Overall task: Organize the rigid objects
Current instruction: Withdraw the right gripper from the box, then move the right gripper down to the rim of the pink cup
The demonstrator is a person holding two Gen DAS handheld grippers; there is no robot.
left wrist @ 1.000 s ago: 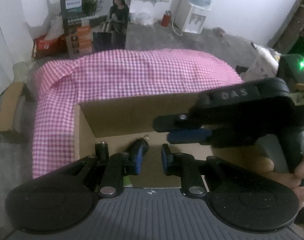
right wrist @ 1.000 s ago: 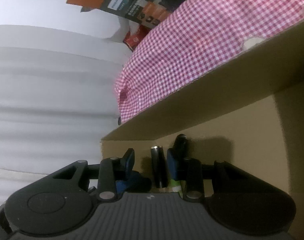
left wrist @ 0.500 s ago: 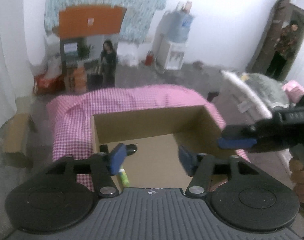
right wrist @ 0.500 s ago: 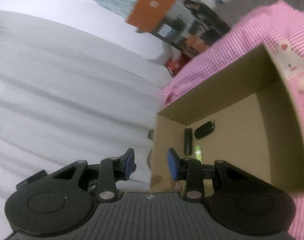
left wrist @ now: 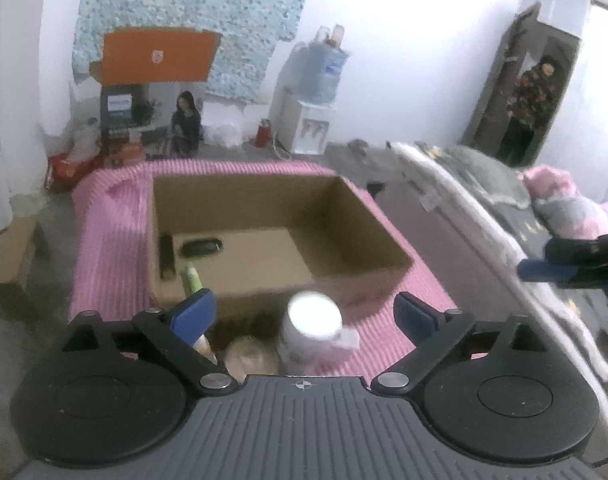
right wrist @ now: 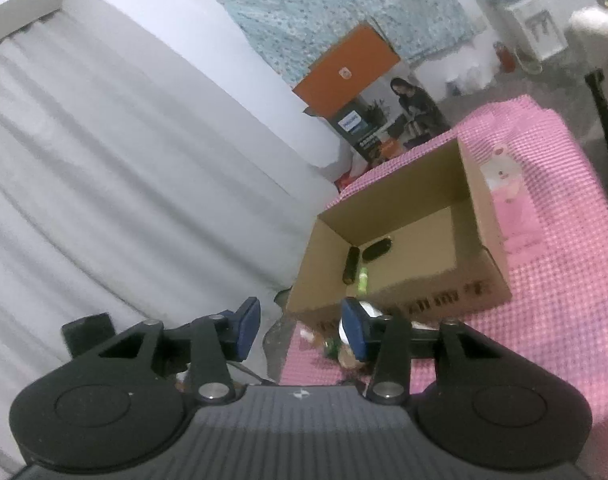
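Note:
An open cardboard box point(left wrist: 244, 200) stands on a pink checked cloth point(left wrist: 112, 240). In its left corner lie a black cylinder point(left wrist: 166, 256), a black oval fob point(left wrist: 202, 247) and a green-and-white tube point(left wrist: 192, 278). My left gripper point(left wrist: 304, 316) hovers in front of the box; its jaws are opening wide and hold nothing. Below it on the cloth stand a white-lidded jar point(left wrist: 313, 320) and a tan round thing point(left wrist: 250, 358). My right gripper point(right wrist: 300, 328) is back from the box point(right wrist: 423, 300), jaws opening, with nothing between them. One of its blue fingers point(left wrist: 543, 270) shows at the right edge.
A bed with grey and pink bedding point(left wrist: 483, 184) runs along the right. A person point(left wrist: 531, 100) stands in a doorway at the back. A water dispenser point(left wrist: 315, 112) and printed cartons point(left wrist: 156, 60) line the far wall. A white curtain point(right wrist: 104, 160) hangs on the left.
Both grippers pulled back and up out of the box. The left one let go of the green tube and spread wide. The right one left the black cylinder inside and widened a little.

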